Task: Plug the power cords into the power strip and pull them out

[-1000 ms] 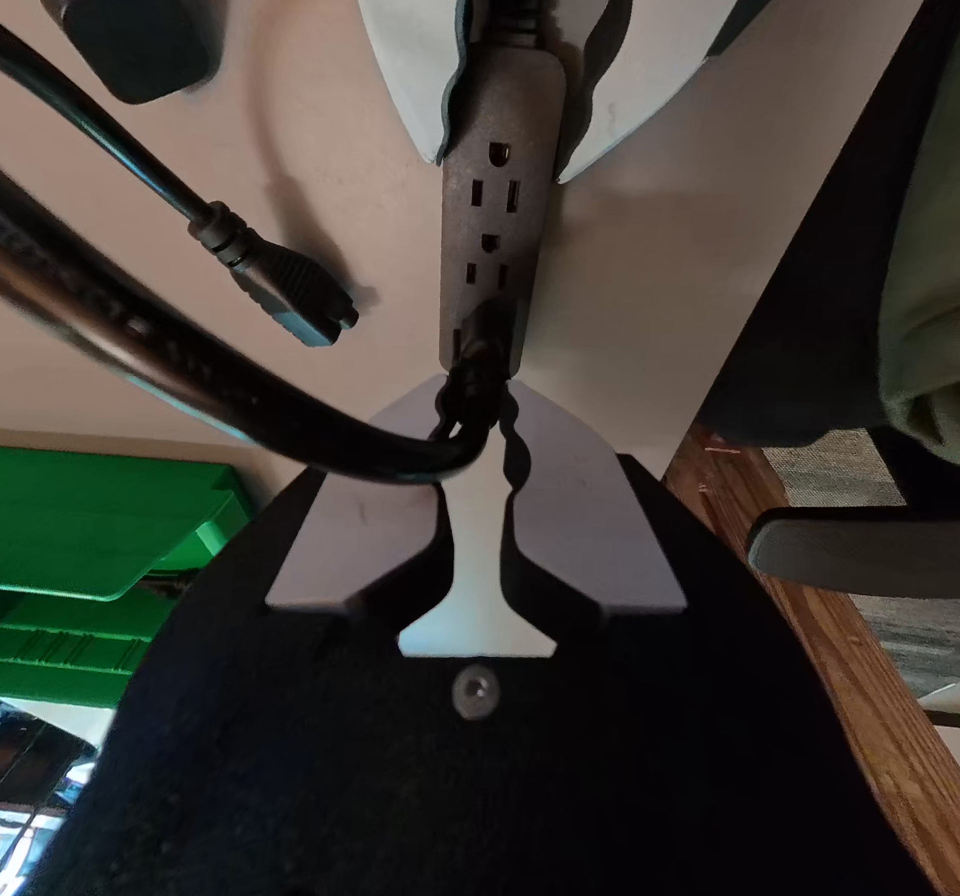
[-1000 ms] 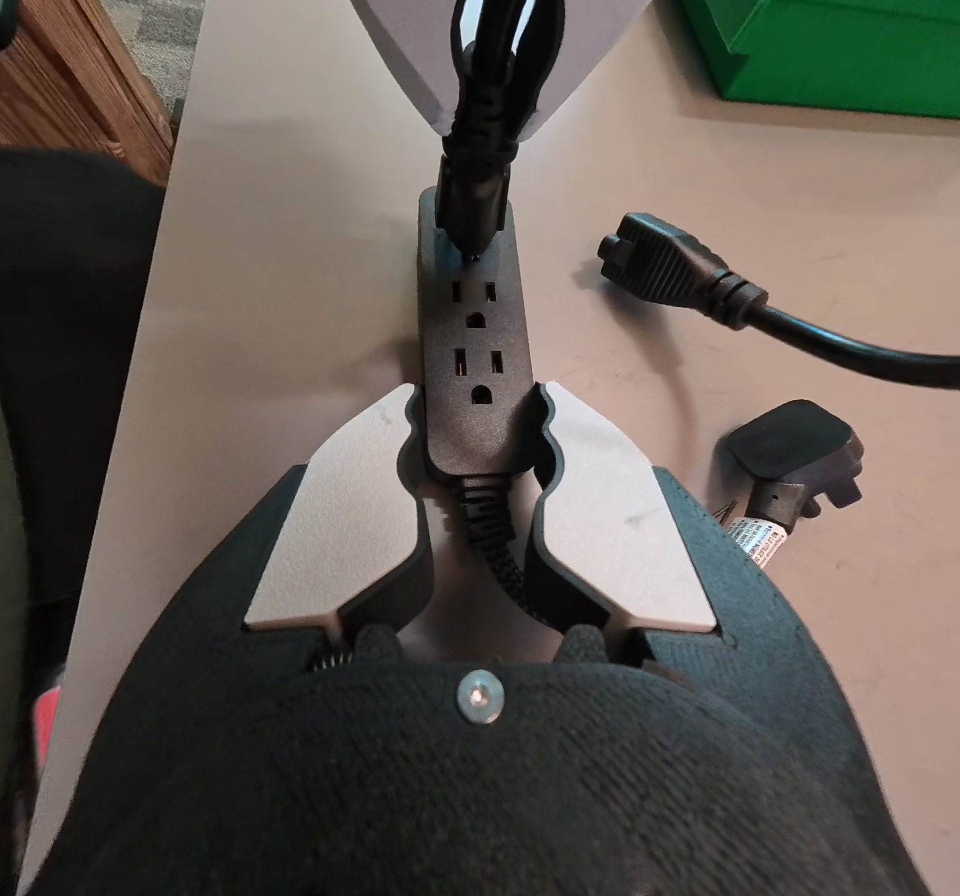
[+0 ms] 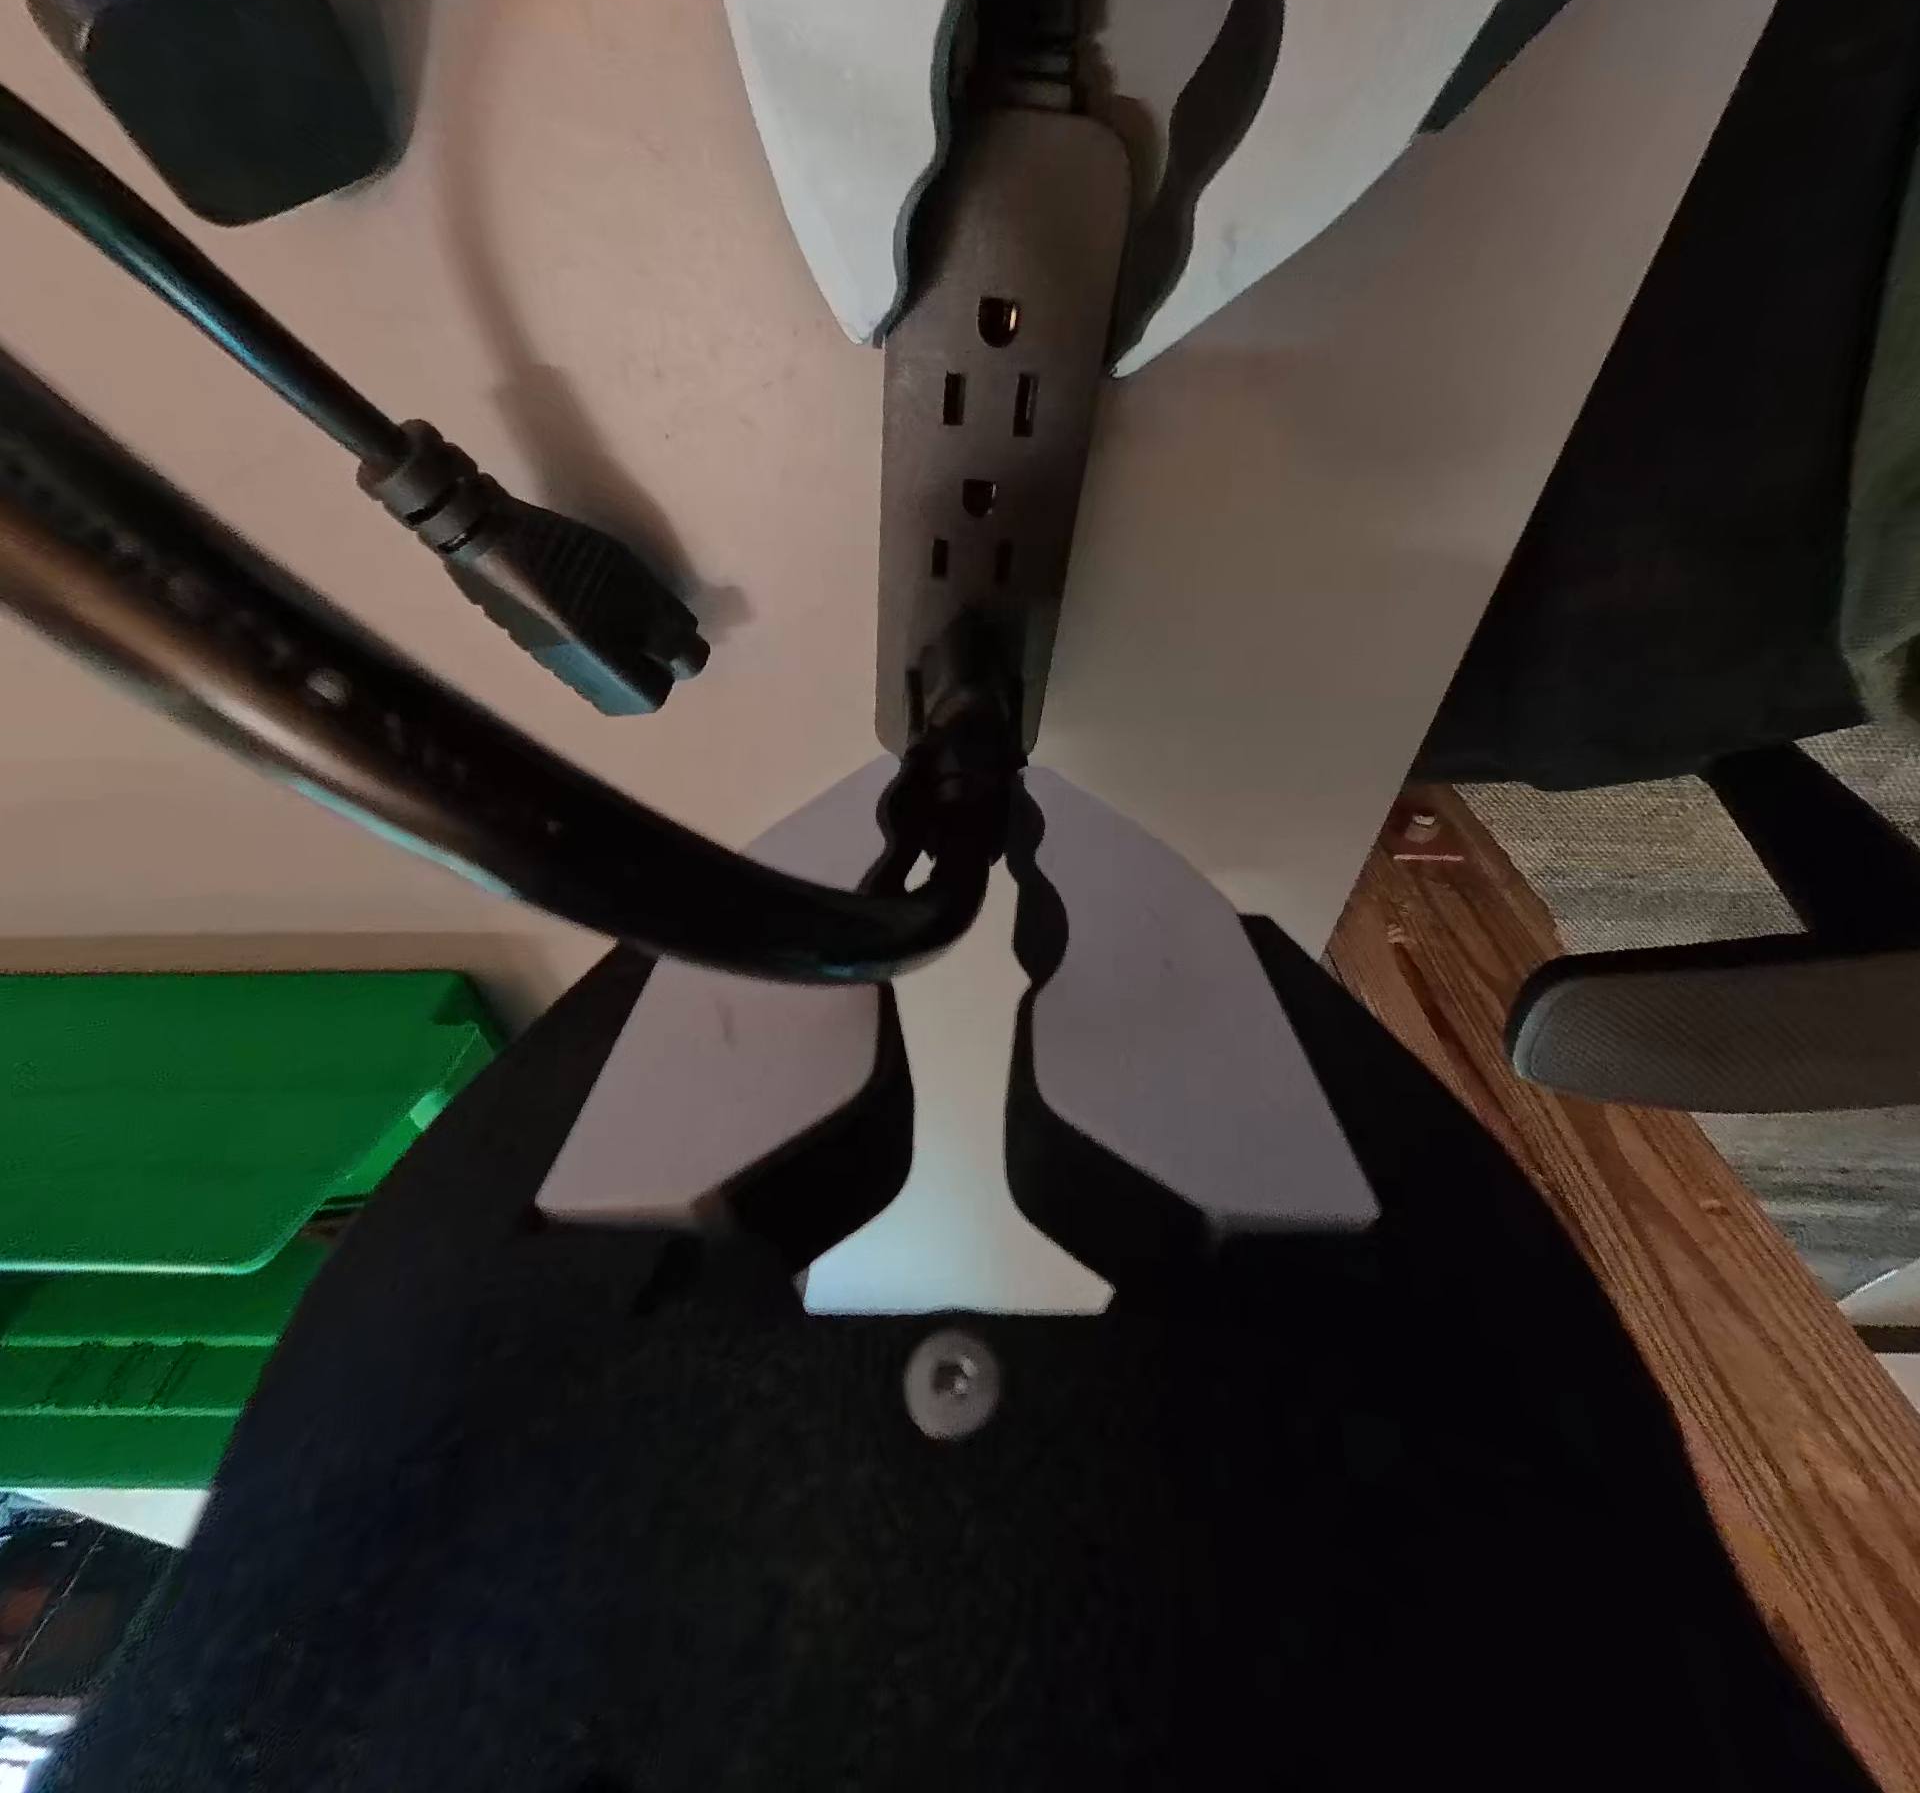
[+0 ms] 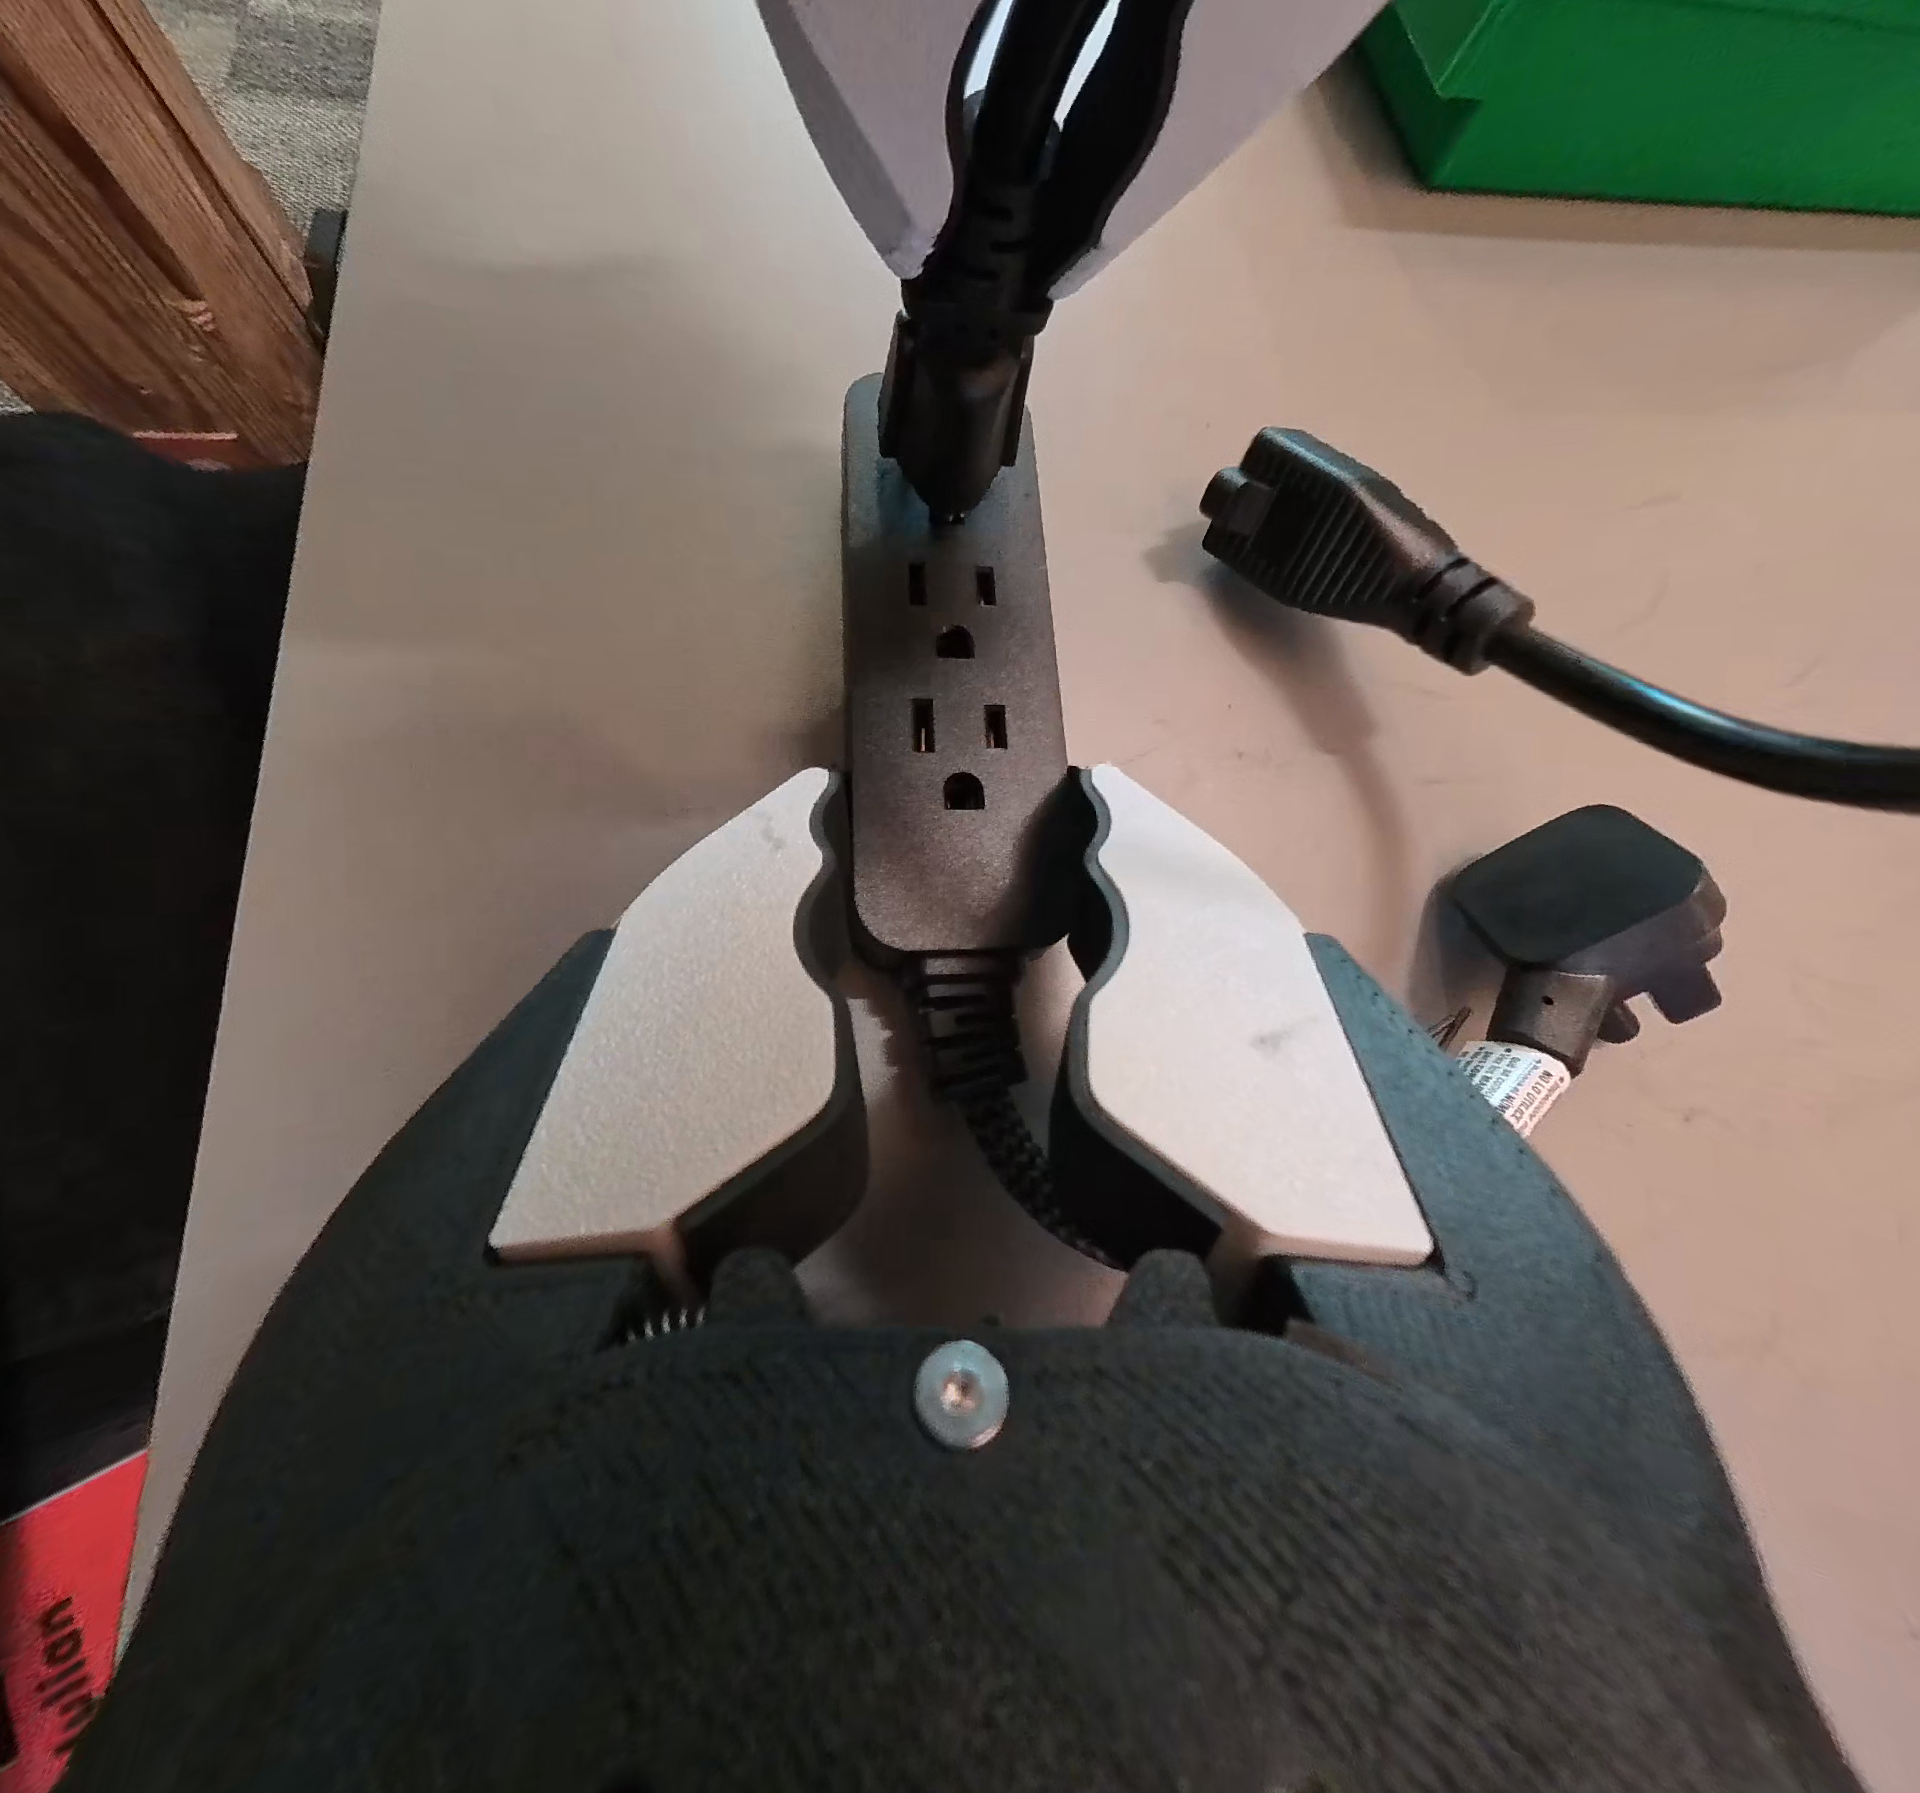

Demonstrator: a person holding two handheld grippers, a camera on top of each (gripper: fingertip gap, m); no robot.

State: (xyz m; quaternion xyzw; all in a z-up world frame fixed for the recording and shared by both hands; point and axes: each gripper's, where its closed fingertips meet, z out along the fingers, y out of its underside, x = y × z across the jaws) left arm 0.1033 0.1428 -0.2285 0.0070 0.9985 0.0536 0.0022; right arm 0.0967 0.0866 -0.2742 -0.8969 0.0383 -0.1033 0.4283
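1. Flat on the beige table (image 4: 582,600): black power strip (image 4: 951,704), two outlets bare
2. Clamped on the strip's cord end: right gripper (image 4: 956,870)
3. Pinched by the left gripper (image 3: 961,787): black plug (image 4: 951,413), seated at the strip's far outlet
4. Off to the side, apart from the strip: loose connector (image 4: 1340,548) and angled plug (image 4: 1579,902)
5. Beyond, at the far corner: green bin (image 4: 1683,81)

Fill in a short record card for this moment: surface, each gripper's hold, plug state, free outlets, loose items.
surface: beige table
right gripper: shut on power strip, cord end
left gripper: shut on plug
plug state: at end outlet, a prong still showing
free outlets: two
loose items: cord connector, flat plug, both beside strip
background: green bin
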